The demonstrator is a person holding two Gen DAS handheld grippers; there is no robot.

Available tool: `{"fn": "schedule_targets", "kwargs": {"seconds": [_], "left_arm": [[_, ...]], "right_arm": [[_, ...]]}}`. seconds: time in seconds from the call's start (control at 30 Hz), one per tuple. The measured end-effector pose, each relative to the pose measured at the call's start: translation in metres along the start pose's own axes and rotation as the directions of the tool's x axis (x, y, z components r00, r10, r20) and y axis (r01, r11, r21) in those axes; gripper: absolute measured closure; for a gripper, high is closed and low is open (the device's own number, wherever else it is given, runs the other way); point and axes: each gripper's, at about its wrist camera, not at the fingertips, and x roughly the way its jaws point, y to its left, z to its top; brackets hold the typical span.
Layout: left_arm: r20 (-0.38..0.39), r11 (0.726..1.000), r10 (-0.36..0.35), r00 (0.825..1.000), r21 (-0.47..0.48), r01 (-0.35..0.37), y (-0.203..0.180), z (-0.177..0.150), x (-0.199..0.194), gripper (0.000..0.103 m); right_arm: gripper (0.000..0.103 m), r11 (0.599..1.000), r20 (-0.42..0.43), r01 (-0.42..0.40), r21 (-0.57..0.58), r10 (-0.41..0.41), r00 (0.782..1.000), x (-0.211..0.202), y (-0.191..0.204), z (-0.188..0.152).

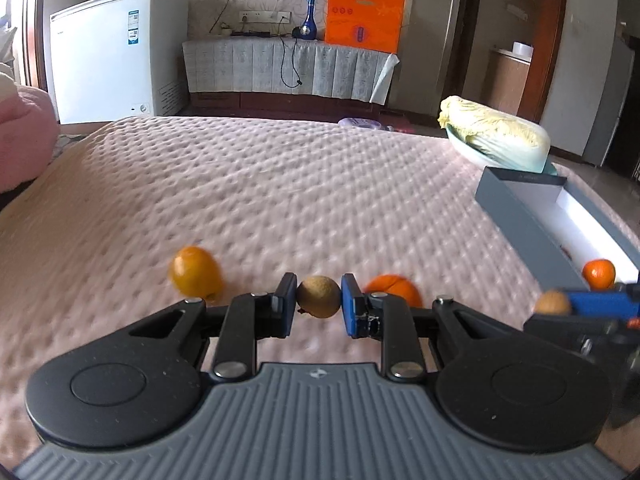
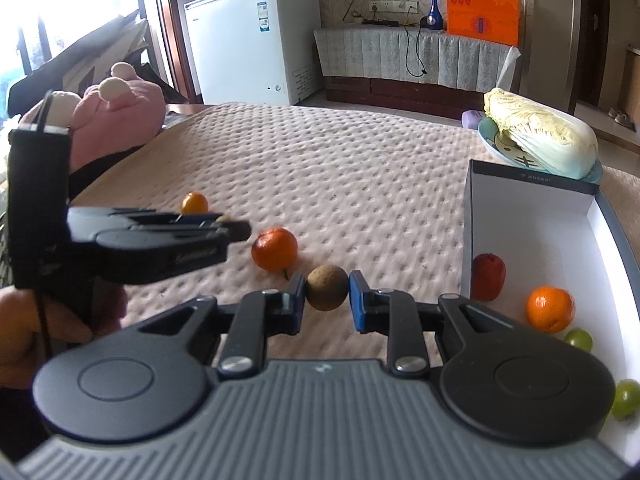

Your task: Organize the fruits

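My left gripper (image 1: 319, 309) is shut on a small brown round fruit (image 1: 319, 295) just above the pink bedspread (image 1: 280, 184). A yellow-orange fruit (image 1: 196, 274) lies to its left. An orange (image 1: 400, 289) lies behind its right finger. My right gripper (image 2: 327, 300) is shut on a second brown fruit (image 2: 327, 286), left of a grey box (image 2: 528, 200). In the box lie a red fruit (image 2: 487, 276), an orange (image 2: 550, 308) and two green grapes (image 2: 579, 339). The left gripper (image 2: 240, 230) shows side-on at the left, near the loose orange (image 2: 275, 249).
A napa cabbage (image 2: 540, 136) lies on a blue plate (image 2: 490, 142) behind the box. A pink plush toy (image 2: 120, 112) sits at the bed's left edge. Beyond the bed stand a white freezer (image 2: 248, 36) and a covered sideboard (image 2: 400, 52).
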Motion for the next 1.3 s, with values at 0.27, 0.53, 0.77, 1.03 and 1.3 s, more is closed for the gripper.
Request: {"fn": "schedule_targets", "kwargs": {"seconds": [0.27,0.53,0.77,1.03,1.3], "left_arm": [[0.016,1.000,0.023,1.000,-0.018,-0.023,-0.010,0.003,0.010,0.075],[0.002,0.995,0.096,0.995,0.000,-0.096,0.003,-0.008,0.018,0.074],[-0.060,0.981,0.192,0.980,0.029,-0.190,-0.003,-0.011,0.022,0.000],[-0.067,0.985,0.172,0.983,0.000,-0.173,0.002,-0.011,0.025,0.000],[-0.067,0.985,0.171,0.983,-0.002,-0.171,0.003,-0.011,0.025,0.000]], "right_arm": [[0.077,1.000,0.001,0.010,0.014,-0.010,1.000,-0.005,-0.008,-0.002],[0.077,1.000,0.006,-0.002,0.027,0.002,1.000,-0.008,-0.012,-0.001],[0.077,0.999,-0.030,-0.012,0.034,0.013,0.999,0.005,-0.009,-0.004],[0.077,1.000,-0.066,-0.013,0.020,0.015,0.998,0.014,-0.003,-0.007],[0.077,1.000,-0.122,-0.004,0.025,0.007,0.992,0.026,-0.003,-0.011]]}}
